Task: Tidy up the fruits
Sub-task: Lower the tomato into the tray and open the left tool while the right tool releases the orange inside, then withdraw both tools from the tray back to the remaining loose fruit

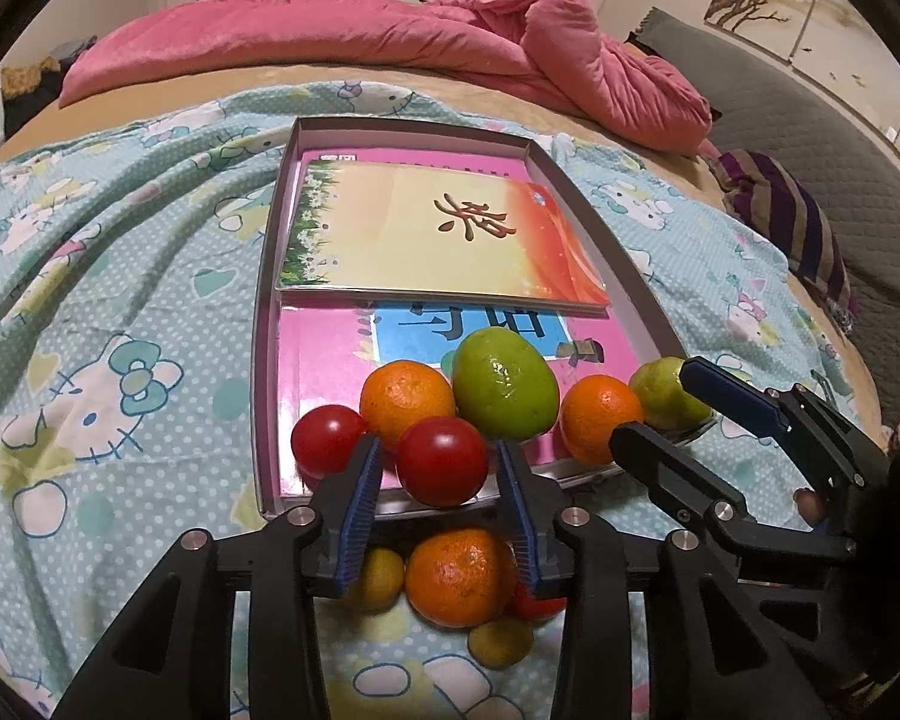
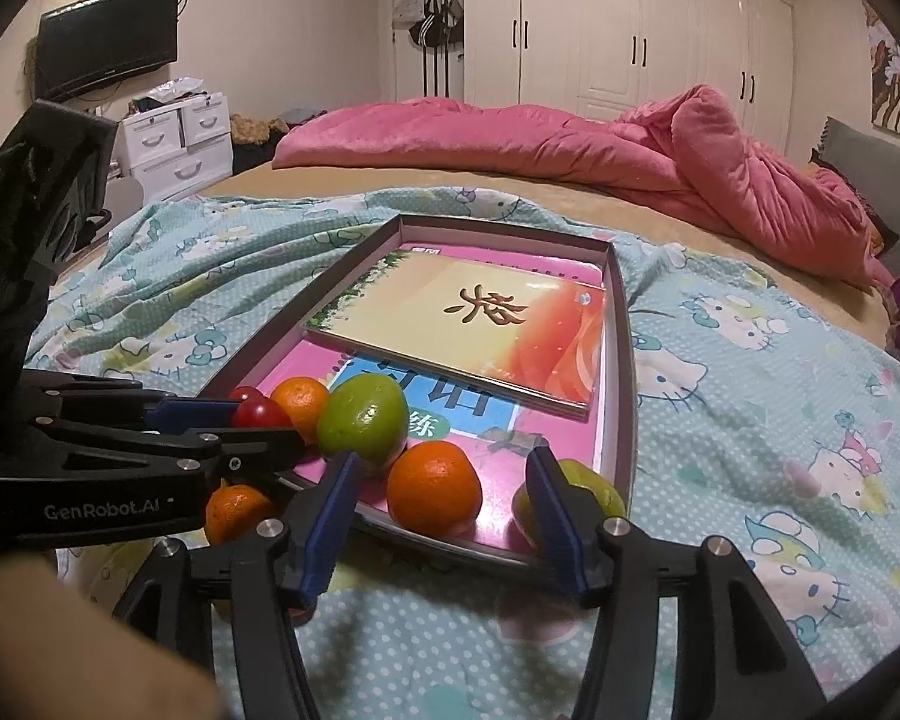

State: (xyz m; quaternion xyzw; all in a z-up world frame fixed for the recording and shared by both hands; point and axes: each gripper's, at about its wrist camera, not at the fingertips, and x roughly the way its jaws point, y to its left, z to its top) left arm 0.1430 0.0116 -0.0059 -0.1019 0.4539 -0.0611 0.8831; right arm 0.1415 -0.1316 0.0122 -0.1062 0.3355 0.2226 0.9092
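A shallow grey tray [image 1: 624, 276] lies on the bed with books in it. At its near end sit two red tomatoes [image 1: 442, 461], two oranges [image 1: 407, 399], a big green fruit [image 1: 505, 383] and a smaller green fruit [image 1: 660, 396]. My left gripper [image 1: 439, 474] is open, its fingers on either side of the nearer tomato at the tray's edge. My right gripper [image 2: 441, 516] is open; an orange [image 2: 434, 495] lies between its fingers and the small green fruit [image 2: 594, 489] is beside its right finger. An orange [image 1: 459, 576], two small yellow-green fruits [image 1: 501, 642] and a red fruit lie on the sheet under my left gripper.
Two books [image 1: 444, 234] fill the tray's far part. The bed has a blue cartoon-cat sheet [image 1: 120, 312], a pink quilt [image 1: 390, 42] behind and a striped cloth [image 1: 792, 216] at right. White drawers [image 2: 177, 138] and a TV [image 2: 108, 39] stand at far left.
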